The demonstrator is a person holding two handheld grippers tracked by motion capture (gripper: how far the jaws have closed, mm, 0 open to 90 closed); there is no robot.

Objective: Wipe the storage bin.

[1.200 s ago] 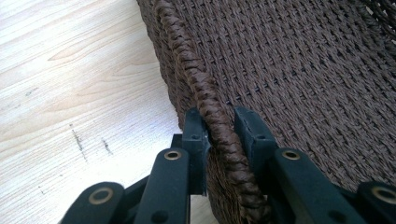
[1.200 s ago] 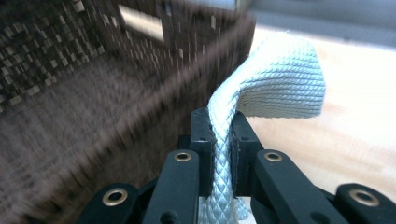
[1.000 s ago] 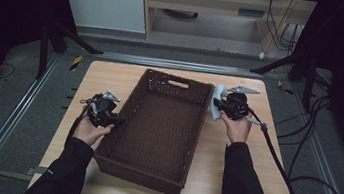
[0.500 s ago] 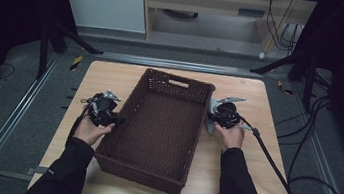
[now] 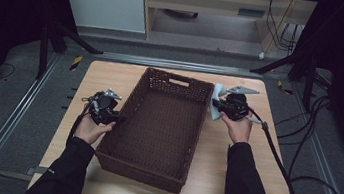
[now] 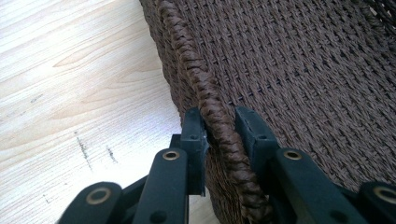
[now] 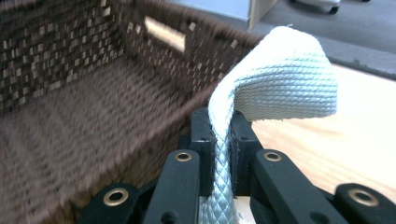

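A dark brown woven basket (image 5: 180,77) lies lengthwise in the middle of the wooden table (image 5: 112,76), with nothing inside it. My left gripper (image 5: 119,118) is at its left long wall. In the left gripper view the braided rim (image 6: 187,56) runs between the jaws of the left gripper (image 6: 219,121), whose pads sit against it; they have just been opening slightly. My right gripper (image 5: 214,102) hovers at the basket's right rim near the far corner. It is shut on a pale blue-white woven cloth (image 5: 216,103). The cloth (image 7: 285,79) folds over above the right gripper (image 7: 219,119), beside the basket (image 7: 70,60).
A thick black cable (image 5: 277,161) trails from the right gripper over the table's right edge to the floor. Bare wood lies on both sides of the basket. Metal rails (image 5: 10,121) flank the table, and a cabinet (image 5: 104,2) stands beyond it.
The right gripper with the cloth dipped toward the person along the basket's right rim, then came back up to the far corner. The left hand stayed at the left rim.
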